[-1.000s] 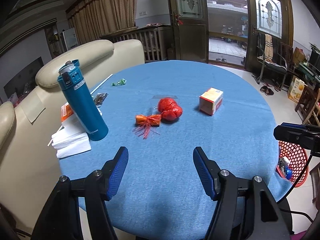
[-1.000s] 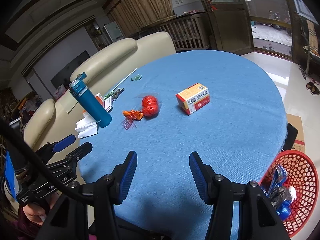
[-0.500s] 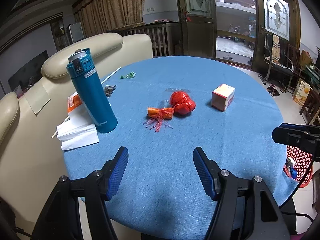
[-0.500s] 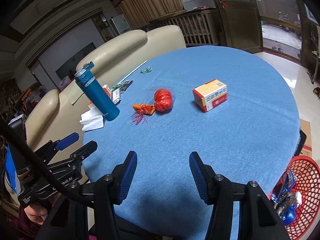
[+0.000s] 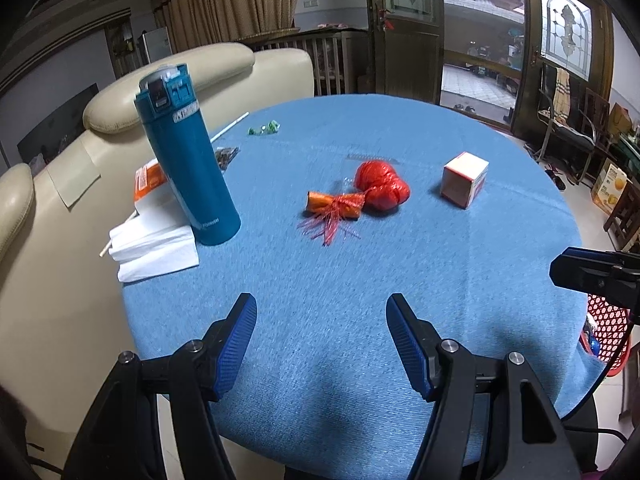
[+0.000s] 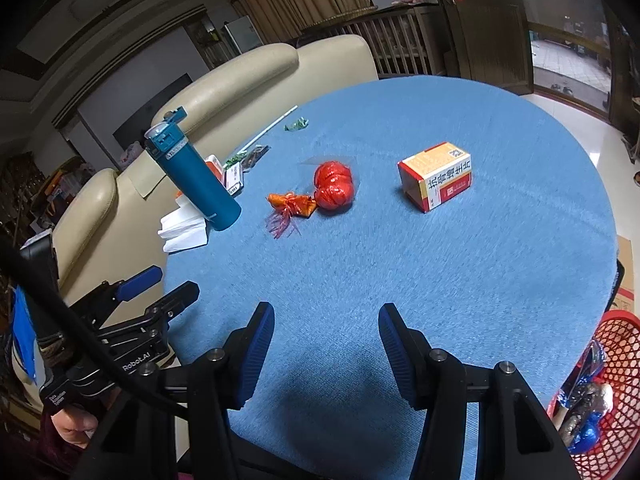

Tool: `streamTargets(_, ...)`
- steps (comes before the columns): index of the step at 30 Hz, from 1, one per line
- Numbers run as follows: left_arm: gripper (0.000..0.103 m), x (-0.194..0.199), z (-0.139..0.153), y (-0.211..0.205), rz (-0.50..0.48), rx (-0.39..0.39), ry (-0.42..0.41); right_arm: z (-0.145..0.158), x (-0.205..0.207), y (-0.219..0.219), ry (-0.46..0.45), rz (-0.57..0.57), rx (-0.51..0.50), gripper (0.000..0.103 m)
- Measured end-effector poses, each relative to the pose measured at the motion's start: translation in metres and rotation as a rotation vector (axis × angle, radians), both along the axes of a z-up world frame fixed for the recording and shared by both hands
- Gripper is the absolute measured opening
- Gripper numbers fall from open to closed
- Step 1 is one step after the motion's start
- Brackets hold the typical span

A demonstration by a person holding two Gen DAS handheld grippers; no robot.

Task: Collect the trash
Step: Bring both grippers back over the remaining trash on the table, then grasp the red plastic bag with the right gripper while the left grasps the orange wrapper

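Observation:
A red crumpled bag (image 5: 382, 186) (image 6: 334, 186) and an orange wrapper with red fringe (image 5: 334, 208) (image 6: 290, 206) lie mid-table on the blue cloth. A small orange-and-white box (image 5: 464, 184) (image 6: 438, 176) lies to their right. A green candy wrapper (image 5: 264, 128) (image 6: 297, 124) lies at the far side. A red mesh basket (image 6: 612, 360) (image 5: 608, 328) with trash in it stands on the floor at the right. My left gripper (image 5: 322, 340) and right gripper (image 6: 326, 344) are both open and empty over the table's near edge.
A teal bottle (image 5: 188, 160) (image 6: 196, 176) stands at the table's left on white napkins (image 5: 154, 248), with small packets and a white straw (image 5: 230, 126) behind it. A cream sofa (image 5: 60, 184) borders the left. The round table (image 5: 400, 280) drops off at the right.
Both grippers have drawn back and lowered a little, so the table objects sit closer to the middle of each view. Both stay open and empty.

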State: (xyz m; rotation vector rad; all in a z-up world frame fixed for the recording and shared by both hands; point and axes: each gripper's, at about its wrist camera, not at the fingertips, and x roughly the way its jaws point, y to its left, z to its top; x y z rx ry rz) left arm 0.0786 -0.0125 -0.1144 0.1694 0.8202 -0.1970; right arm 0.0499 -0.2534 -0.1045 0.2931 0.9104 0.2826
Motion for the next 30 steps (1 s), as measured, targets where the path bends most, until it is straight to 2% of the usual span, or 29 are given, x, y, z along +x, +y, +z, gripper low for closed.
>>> streamTargets(6,0.068,0.019,-0.014,0.011,0.03,0.002,0.038,-0.013,0.012,0.0,0.034,-0.001,0.004,0.058)
streamTargets(18,0.068,0.071,-0.019,0.035,0.11,0.02,0.05,-0.038,0.048,-0.01,0.098,-0.013,0.043,0.058)
streamTargets(25,0.068,0.08,-0.037,0.04,0.121,0.011,0.102,-0.037,0.102,0.002,0.091,0.002,0.08,0.058)
streamTargets(30,0.068,0.084,-0.042,0.045,0.123,0.003,0.118,-0.048,0.151,0.017,0.102,-0.019,0.084,0.058)
